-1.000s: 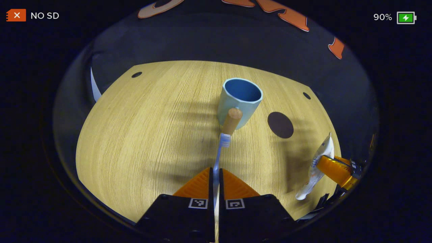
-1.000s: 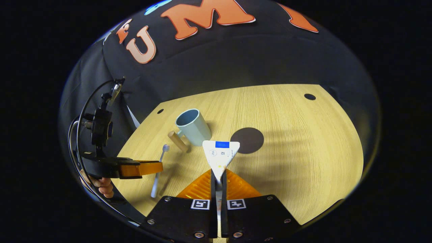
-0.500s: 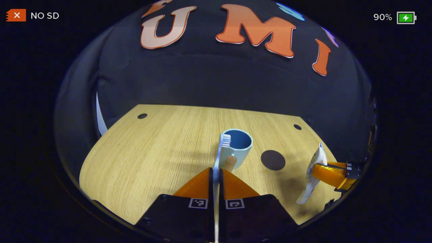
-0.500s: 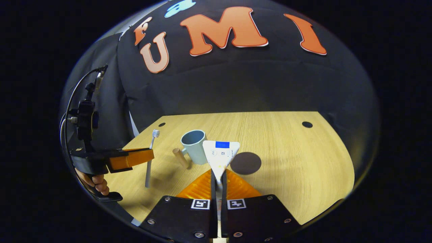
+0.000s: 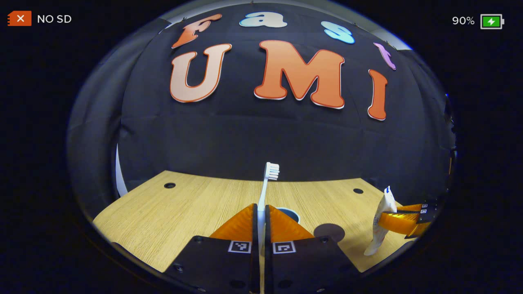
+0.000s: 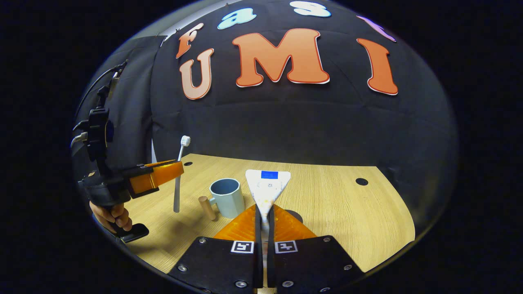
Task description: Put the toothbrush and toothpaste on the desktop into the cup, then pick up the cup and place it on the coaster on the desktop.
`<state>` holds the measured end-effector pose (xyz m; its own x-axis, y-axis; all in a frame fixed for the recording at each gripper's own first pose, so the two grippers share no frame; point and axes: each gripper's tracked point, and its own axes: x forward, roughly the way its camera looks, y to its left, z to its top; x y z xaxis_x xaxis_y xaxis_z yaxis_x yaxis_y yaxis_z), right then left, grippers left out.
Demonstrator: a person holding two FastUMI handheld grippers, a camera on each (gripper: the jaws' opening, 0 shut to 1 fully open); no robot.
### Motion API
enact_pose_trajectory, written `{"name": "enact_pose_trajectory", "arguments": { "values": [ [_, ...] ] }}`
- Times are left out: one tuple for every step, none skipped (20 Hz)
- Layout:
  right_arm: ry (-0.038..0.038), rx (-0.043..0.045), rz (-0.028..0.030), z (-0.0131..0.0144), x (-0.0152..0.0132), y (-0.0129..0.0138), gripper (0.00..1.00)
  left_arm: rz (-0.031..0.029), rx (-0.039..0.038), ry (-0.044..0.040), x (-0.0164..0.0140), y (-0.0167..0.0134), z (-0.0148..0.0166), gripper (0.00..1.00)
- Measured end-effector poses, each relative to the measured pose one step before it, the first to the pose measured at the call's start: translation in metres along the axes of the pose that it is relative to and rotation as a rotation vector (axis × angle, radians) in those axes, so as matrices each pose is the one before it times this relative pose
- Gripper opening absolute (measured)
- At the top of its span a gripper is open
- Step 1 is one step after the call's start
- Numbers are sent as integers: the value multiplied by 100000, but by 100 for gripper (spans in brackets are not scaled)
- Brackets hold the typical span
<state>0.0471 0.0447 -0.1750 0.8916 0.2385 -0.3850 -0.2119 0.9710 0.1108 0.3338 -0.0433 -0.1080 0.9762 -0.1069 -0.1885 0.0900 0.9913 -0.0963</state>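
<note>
My left gripper (image 5: 261,208) is shut on a white toothbrush (image 5: 266,183) that stands upright with its bristles on top. The right gripper view shows that left gripper (image 6: 179,166) to the left of the cup, with the toothbrush (image 6: 179,175) in the air above the desk. The pale blue cup (image 6: 226,197) with a wooden handle stands on the wooden desk (image 6: 335,212); in the left gripper view just a bit of the cup's rim (image 5: 291,213) peeks past my fingers. My right gripper (image 6: 263,210) is shut on a white toothpaste tube (image 6: 267,188), also held upright. The dark round coaster (image 5: 329,232) lies right of the cup.
The desk (image 5: 192,208) has small round holes (image 5: 169,185) near its far corners, and the black cloth wall rises just behind it. A hand (image 6: 112,214) holds the left gripper's grip at the desk's left edge. The right gripper (image 5: 402,218) with the tube hangs at the right edge.
Both grippers have tilted up from looking down at the desk to level, turning the toothbrush and tube upright. The cup and coaster have stayed in place.
</note>
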Motion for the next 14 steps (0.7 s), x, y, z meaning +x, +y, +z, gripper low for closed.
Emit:
{"name": "enact_pose_trajectory", "arguments": {
  "values": [
    [-2094,-732,-794,349,205,-157,4,141,-692,-2937,704,129,485,4],
    [-2135,-929,-372,450,193,-2,4,1704,351,-1841,618,343,313,5],
    [-1968,-354,-252,298,183,-6,4,368,-56,-1122,558,108,157,4],
    [-1582,322,68,278,188,61,4,-656,-1238,-1617,532,-209,276,4],
    [-1134,721,310,282,321,168,4,-888,-918,-959,591,-144,135,4],
    [-867,453,472,173,142,130,4,-611,-444,-2146,576,-199,326,4],
    [-789,414,-31,118,252,0,4,-921,-537,-2016,548,-142,295,4],
    [-664,51,-205,131,233,-58,5,-516,-776,-1860,496,-120,253,4],
    [-881,89,-166,99,284,-131,4,-1033,-605,-1282,434,-285,81,4],
    [-811,127,-84,139,148,-40,4,-940,-741,-1270,328,-299,131,4],
    [-802,348,-50,186,156,-16,5,-794,-691,-1416,354,-252,210,4],
    [-626,109,-77,125,186,31,4,-710,-969,-1079,174,-214,-253,4],
    [-921,-194,9,157,80,74,4,-977,-1084,-923,192,-162,-134,4],
    [-997,-287,13,158,176,102,4,-489,-390,-38,175,-125,-237,4]
  ]
}}
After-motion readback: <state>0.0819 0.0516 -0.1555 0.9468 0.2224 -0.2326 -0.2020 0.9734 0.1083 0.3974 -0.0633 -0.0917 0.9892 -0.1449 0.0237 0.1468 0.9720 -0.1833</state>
